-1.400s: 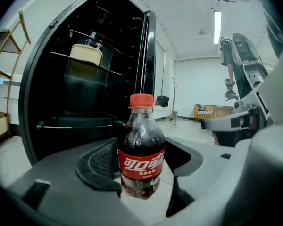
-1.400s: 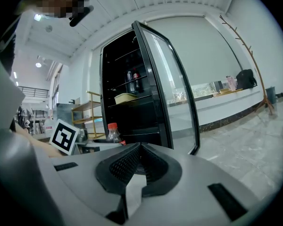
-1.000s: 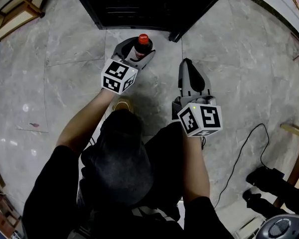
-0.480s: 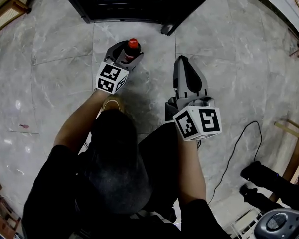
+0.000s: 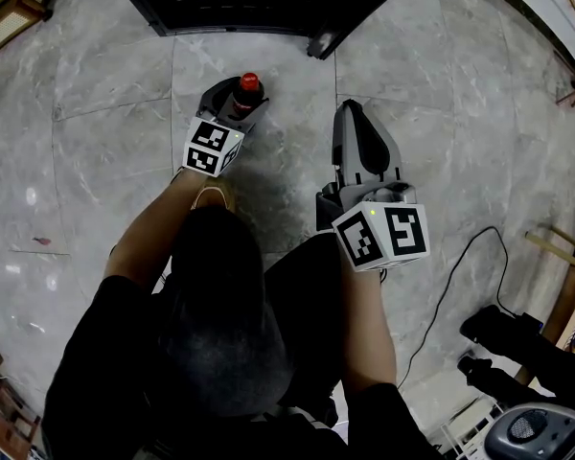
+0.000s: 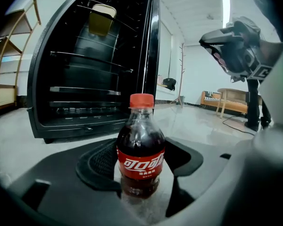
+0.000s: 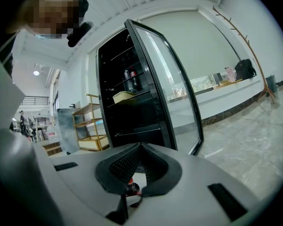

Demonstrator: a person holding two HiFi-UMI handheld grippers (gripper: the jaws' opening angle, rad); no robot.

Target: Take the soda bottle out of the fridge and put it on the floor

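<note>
1. Grey marble floor (image 5: 105, 84) tiles spread all round me. The black fridge (image 6: 85, 69) stands at twelve o'clock with its door swung open and its lower shelves bare.
2. The soda bottle (image 6: 140, 145) is out of the fridge, upright, at about eleven o'clock, low over the tiles just in front of the fridge. I cannot tell whether its base touches the floor yet.
3. My left gripper (image 5: 238, 102) has its jaws set wide and pressed on the bottle's lower body, one pad at nine o'clock and the other at three o'clock of it, about at the red label (image 6: 140, 164).
4. My right gripper (image 5: 351, 113) hangs at one o'clock, well apart from the bottle, its jaws closed tip to tip on nothing.
5. Handling, as I judge it: the bottle is small, full of dark soda, so it is dense for its size. Its plastic wall is smooth and rounded, gives under a squeeze, and may be slick from the cold.
6. The labelled belly is the right place to hold, since it is widest and firmest there. The red cap (image 6: 142, 100) and neck would let it swing.
7. The base is narrow, so it wants to be square on the tile before the jaws part, or it may topple.
</note>
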